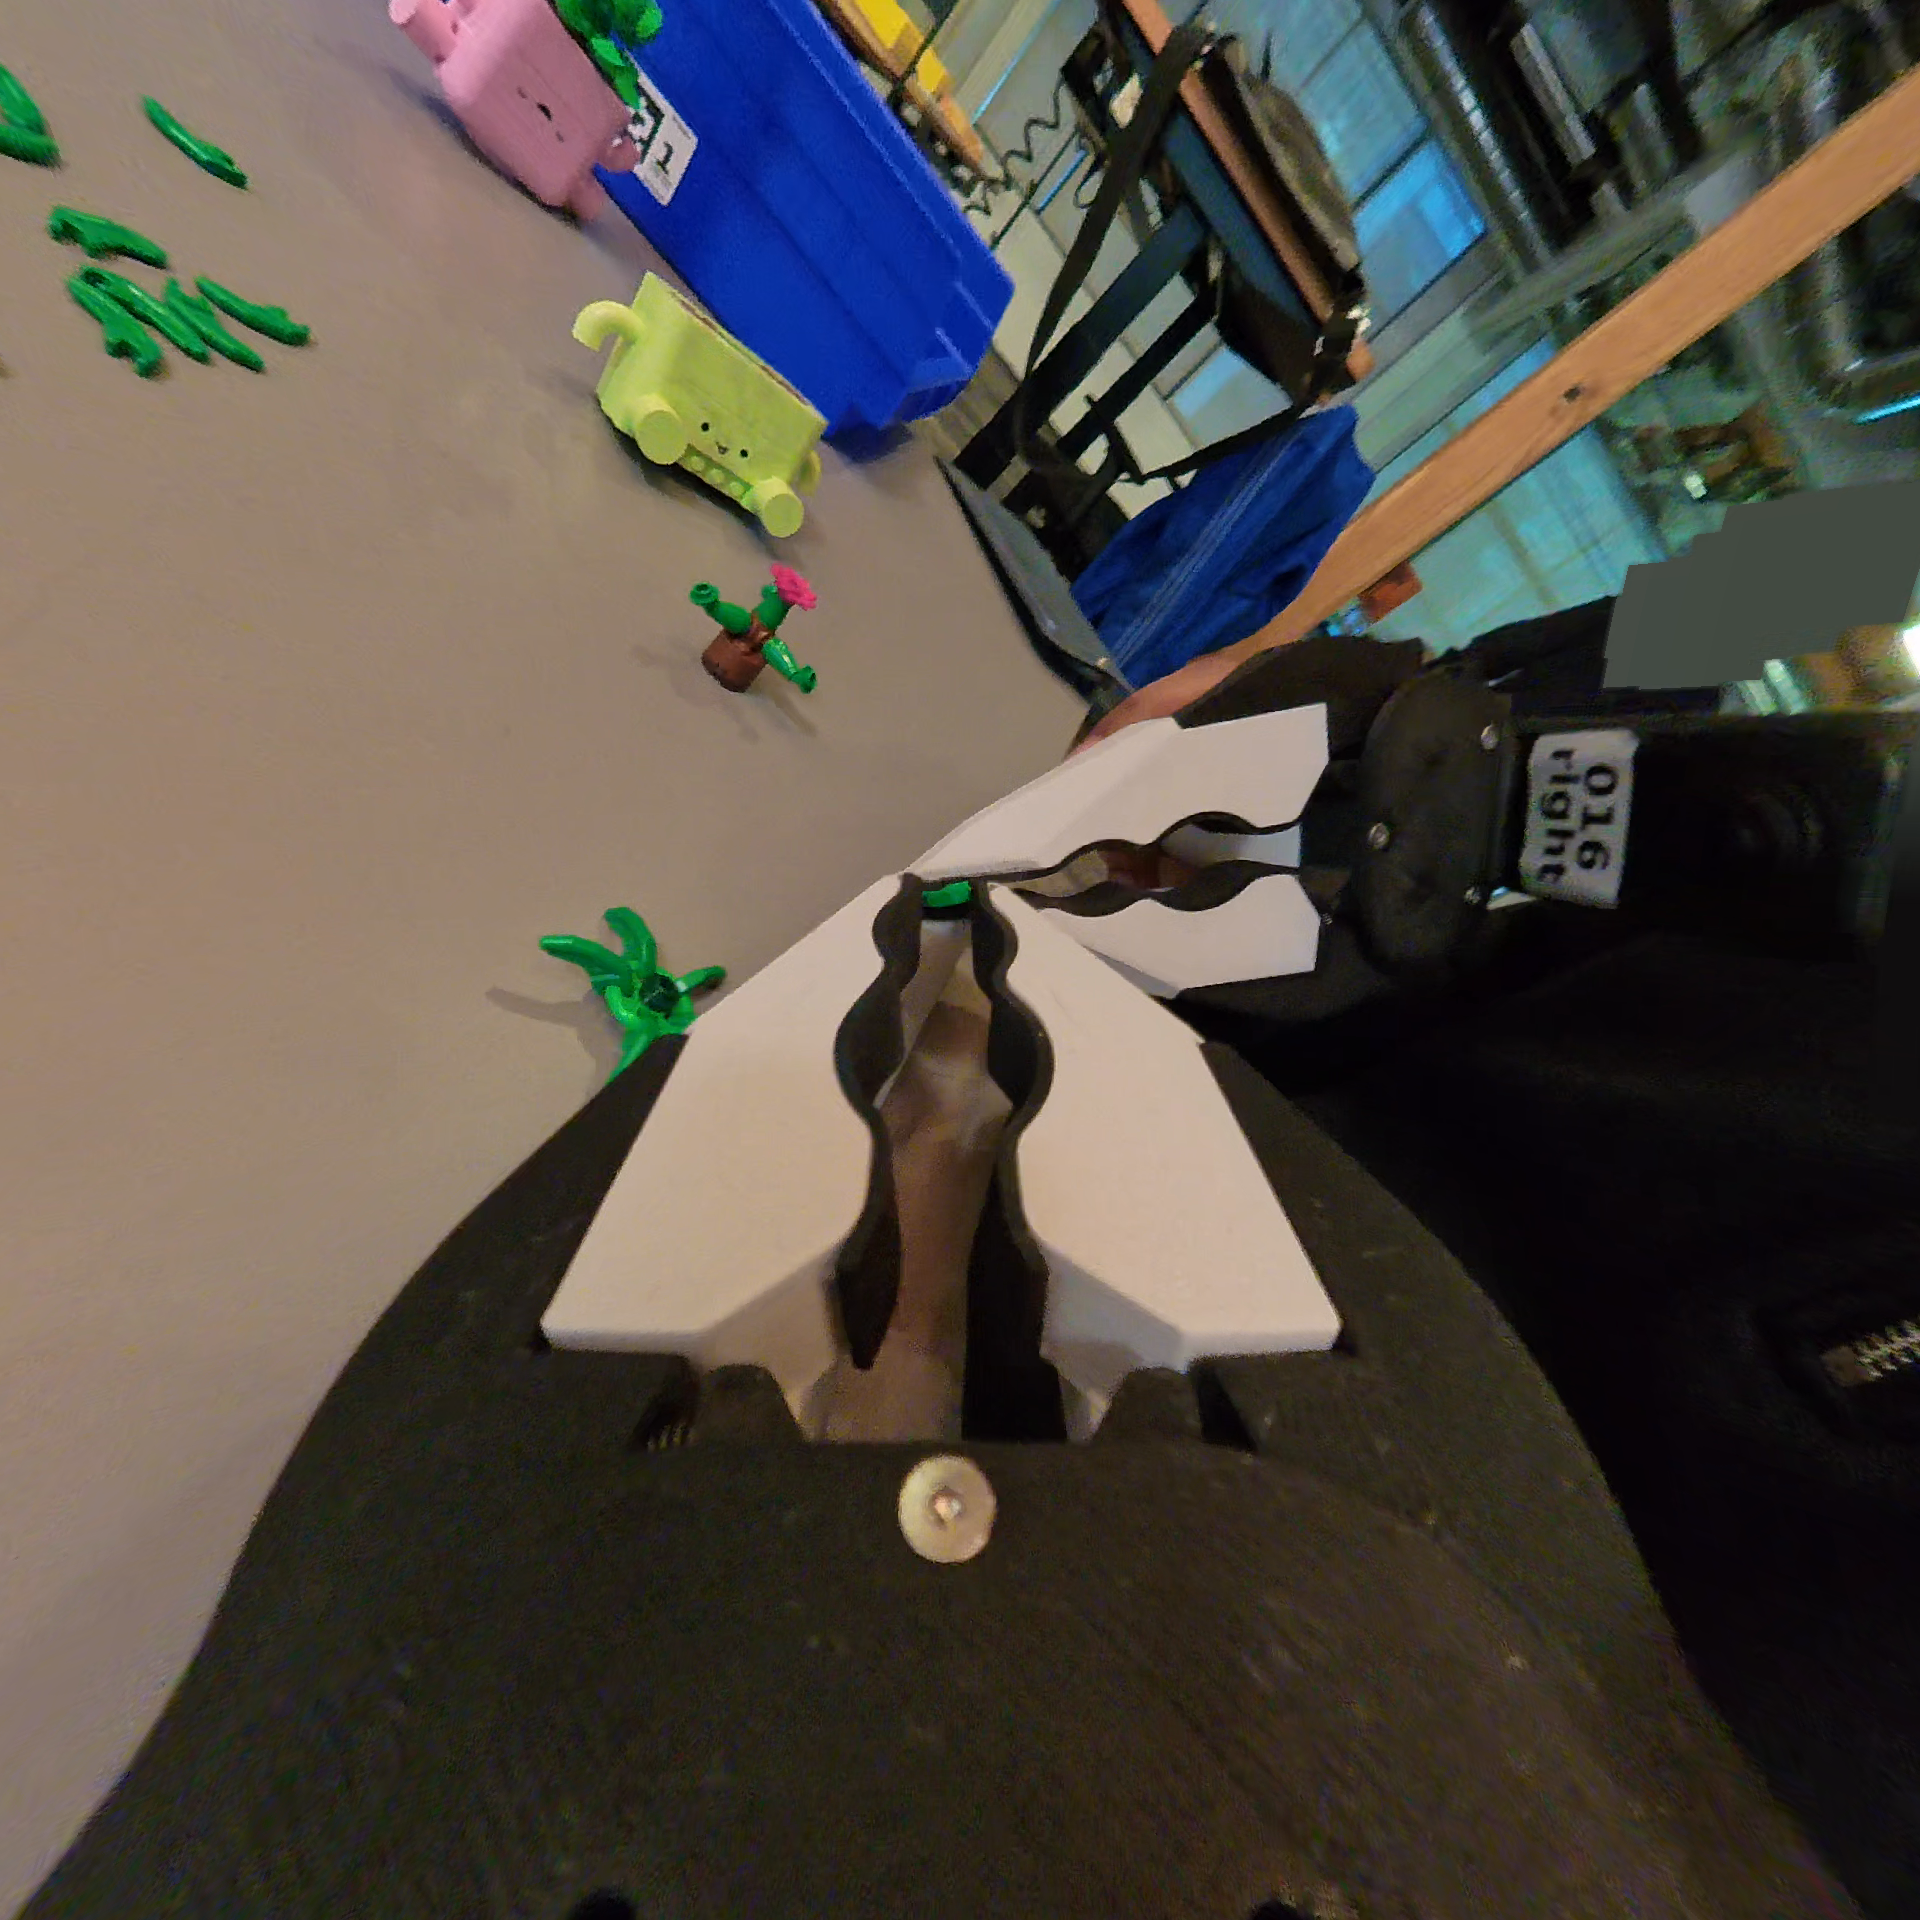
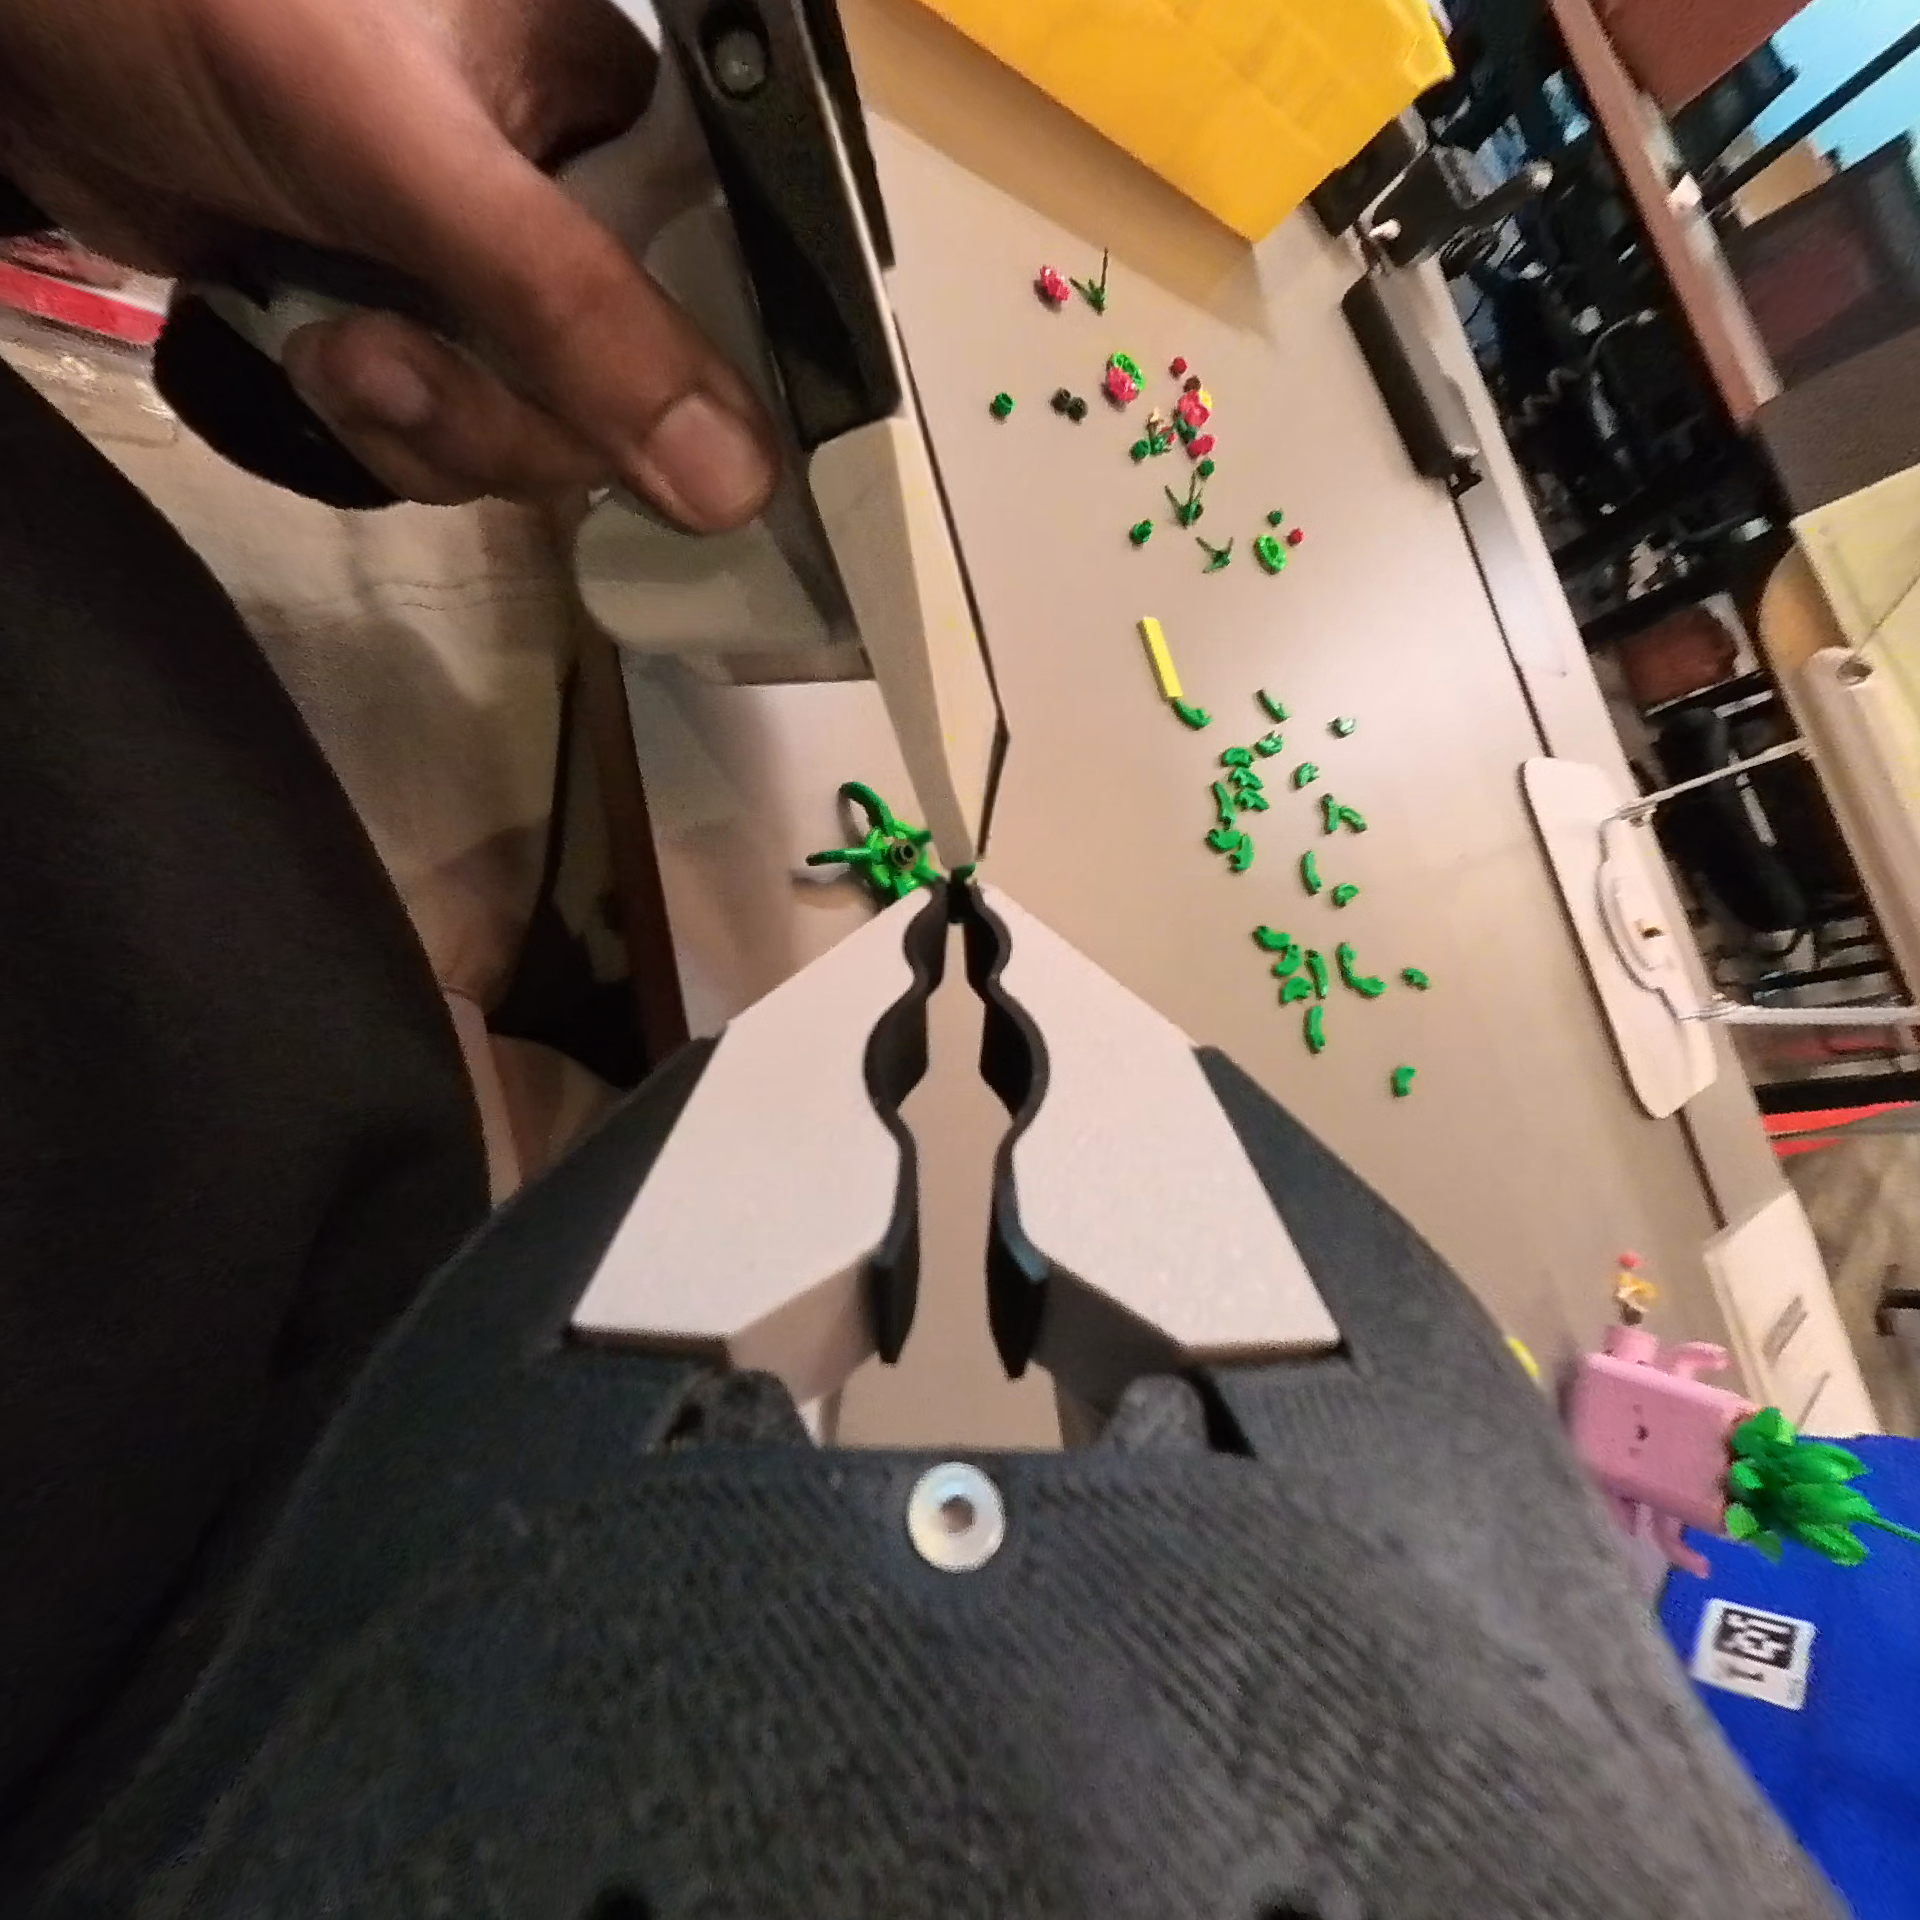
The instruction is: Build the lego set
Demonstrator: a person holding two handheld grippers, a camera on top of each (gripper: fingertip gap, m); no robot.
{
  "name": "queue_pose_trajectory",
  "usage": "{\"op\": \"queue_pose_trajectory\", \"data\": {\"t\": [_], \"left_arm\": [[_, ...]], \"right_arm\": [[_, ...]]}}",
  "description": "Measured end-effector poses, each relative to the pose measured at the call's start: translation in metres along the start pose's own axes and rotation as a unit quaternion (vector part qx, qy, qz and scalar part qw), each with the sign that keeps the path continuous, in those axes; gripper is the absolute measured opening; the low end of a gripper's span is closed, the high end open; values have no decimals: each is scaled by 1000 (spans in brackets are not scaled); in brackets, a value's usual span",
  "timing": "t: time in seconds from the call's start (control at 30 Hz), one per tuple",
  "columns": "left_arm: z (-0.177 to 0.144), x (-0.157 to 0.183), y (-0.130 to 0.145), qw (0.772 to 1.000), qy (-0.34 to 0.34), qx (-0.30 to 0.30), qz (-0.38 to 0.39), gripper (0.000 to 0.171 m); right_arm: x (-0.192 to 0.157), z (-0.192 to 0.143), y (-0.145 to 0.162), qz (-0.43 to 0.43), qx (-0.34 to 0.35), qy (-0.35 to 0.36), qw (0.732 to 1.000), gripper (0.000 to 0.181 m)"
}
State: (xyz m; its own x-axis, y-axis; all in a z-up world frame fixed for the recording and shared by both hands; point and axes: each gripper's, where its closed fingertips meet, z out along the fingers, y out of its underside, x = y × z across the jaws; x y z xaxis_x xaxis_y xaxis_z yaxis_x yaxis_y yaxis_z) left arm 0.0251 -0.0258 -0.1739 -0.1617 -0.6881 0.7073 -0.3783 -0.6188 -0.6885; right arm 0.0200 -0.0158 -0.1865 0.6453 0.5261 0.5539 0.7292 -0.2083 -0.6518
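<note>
Pinching one small green piece (image 2: 958, 876) between both hand-held grippers, left (image 1: 943, 896) and right (image 2: 958, 902), I am building beside the green leaf cluster (image 1: 636, 982); pink planter (image 1: 520, 94) planted, lime planter (image 1: 712, 405) empty, many leaves (image 2: 1294, 883) loose.

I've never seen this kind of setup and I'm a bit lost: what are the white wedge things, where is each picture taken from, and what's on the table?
No robot here: a person holds a hand-held gripper in each hand, and each carries a camera looking along its two white fingers. One picture comes from the left gripper, the other from the right gripper. Their tips meet over a tiny green piece, and both appear pinched on it. On the grey table lie loose green leaf pieces, small red and pink flower pieces, a leafy green cluster, a small potted flower build, a lime-green pot figure and a pink one beside a blue bin. A yellow bin sits at the far edge.
</note>
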Motion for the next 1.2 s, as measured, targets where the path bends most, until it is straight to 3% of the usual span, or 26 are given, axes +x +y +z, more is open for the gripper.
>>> {"op": "queue_pose_trajectory", "data": {"t": [0.2, 0.47, 0.73, 0.8, 0.93, 1.0, 1.1, 1.2], "left_arm": [[-7, 15, -9, 991, 100, 34, -79, 4], [-14, 39, -22, 955, 231, 72, -169, 4], [-23, 59, -33, 885, 368, 105, -267, 5], [-23, 61, -34, 878, 378, 108, -273, 5], [-28, 58, -41, 902, 344, 125, -228, 6], [-33, 47, -45, 929, 290, 133, -188, 14], [-27, 2, -28, 991, 73, 75, -82, 22], [-29, -39, -8, 994, -105, -11, -2, 25]], "right_arm": [[5, -12, -14, -13, 66, 8, 998, 1], [12, -33, -39, 31, 175, 5, 984, 3], [19, -49, -60, 143, 275, -44, 950, 1], [20, -51, -62, 186, 288, -70, 937, 1], [28, -53, -59, 256, 285, -99, 918, 1], [35, -52, -51, 277, 273, -93, 917, 0], [36, -41, -28, 293, 219, -90, 927, 1], [25, -21, 1, 280, 135, -95, 946, 1]]}}
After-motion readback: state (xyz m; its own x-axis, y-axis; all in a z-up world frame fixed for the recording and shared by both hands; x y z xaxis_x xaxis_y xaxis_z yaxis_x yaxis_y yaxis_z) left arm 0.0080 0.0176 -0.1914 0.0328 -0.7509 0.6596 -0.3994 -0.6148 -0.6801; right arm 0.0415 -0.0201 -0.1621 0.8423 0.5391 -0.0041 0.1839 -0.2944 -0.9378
